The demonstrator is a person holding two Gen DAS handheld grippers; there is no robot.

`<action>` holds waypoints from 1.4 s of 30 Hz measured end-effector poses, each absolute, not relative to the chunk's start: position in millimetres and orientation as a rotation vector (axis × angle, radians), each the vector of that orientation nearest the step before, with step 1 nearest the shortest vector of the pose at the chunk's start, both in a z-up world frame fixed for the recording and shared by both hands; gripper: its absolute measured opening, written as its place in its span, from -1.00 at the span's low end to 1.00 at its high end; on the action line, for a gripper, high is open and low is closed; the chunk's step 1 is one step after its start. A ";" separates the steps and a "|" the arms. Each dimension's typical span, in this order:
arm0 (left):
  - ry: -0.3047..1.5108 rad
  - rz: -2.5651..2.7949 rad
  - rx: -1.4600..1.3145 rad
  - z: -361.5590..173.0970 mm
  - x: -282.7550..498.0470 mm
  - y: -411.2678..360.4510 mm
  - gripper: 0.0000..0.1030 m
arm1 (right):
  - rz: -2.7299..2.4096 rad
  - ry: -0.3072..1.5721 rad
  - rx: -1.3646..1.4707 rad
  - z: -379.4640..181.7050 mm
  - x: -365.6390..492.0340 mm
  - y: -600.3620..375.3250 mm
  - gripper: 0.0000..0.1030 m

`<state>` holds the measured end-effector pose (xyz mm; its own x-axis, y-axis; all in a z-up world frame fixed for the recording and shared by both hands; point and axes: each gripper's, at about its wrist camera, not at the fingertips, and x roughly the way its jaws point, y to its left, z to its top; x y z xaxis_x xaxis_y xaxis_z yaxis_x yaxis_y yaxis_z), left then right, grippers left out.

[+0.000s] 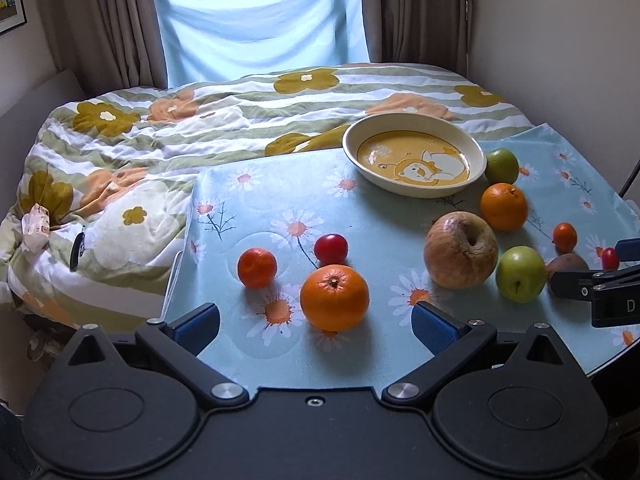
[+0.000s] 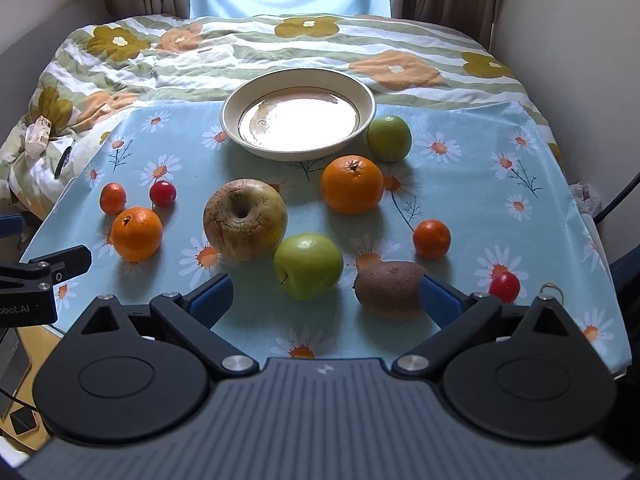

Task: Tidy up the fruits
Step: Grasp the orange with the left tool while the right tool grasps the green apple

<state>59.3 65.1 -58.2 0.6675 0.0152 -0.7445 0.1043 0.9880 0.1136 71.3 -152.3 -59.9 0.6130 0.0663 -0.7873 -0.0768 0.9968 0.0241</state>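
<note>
- Left claw [image 1: 316, 322]: released, jaws spread wide, held low over the near edge of the counter [image 1: 248, 200]. Nothing sits between its blue pads [image 1: 434, 326]; a large orange [image 1: 334, 297] lies just ahead of the gap.
- Right claw [image 2: 326, 298]: released, jaws spread wide, level with the counter's near edge. A kiwi [image 2: 390, 288] lies against the inner side of the right blue pad; contact cannot be confirmed. A green apple [image 2: 308, 266] lies in front of the gap.
- In the right wrist view, the left claw's body enters at the left edge, bearing the partial lettering "obot.AI" [image 2: 16, 309]. In the left wrist view, the right claw's body enters at the right edge, marked with the letter "D" [image 1: 631, 305].
- Fruit location: all pieces lie loose on the daisy-print cloth covering the counter. A second orange [image 2: 352, 185], a second green apple [image 2: 389, 138], a large wrinkled apple [image 2: 245, 220], two small tangerines [image 2: 431, 239] and two red cherry-size fruits [image 2: 163, 193] are spread over it.
- The bowl [image 2: 298, 114] stands at the far edge of the counter with no fruit in it; a cartoon animal is printed on its floor.
- A bed with a flowered quilt [image 2: 240, 44] lies beyond the counter.
</note>
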 end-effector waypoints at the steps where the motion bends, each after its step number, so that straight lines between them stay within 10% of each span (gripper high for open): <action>1: 0.841 -0.050 0.157 -62.8 62.9 65.9 1.00 | 0.085 0.910 -0.012 -64.9 74.9 -151.0 1.00; 21: 0.906 -0.129 0.133 -124.1 114.3 63.6 0.66 | 0.149 0.884 -0.195 -118.3 104.7 -128.3 1.00; 28: 0.915 -0.133 0.117 -127.8 118.6 62.8 0.23 | 0.187 0.895 -0.215 -123.2 108.5 -123.1 0.73; 42: 0.903 -0.108 0.108 -126.1 103.8 59.9 0.21 | 0.200 0.891 -0.239 -125.4 112.5 -125.1 0.47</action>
<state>103.8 59.9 -126.1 0.6143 -0.0480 -0.7876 0.1391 0.9891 0.0483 112.5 -125.1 -125.4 0.6130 0.0731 -0.7867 -0.2704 0.9550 -0.1219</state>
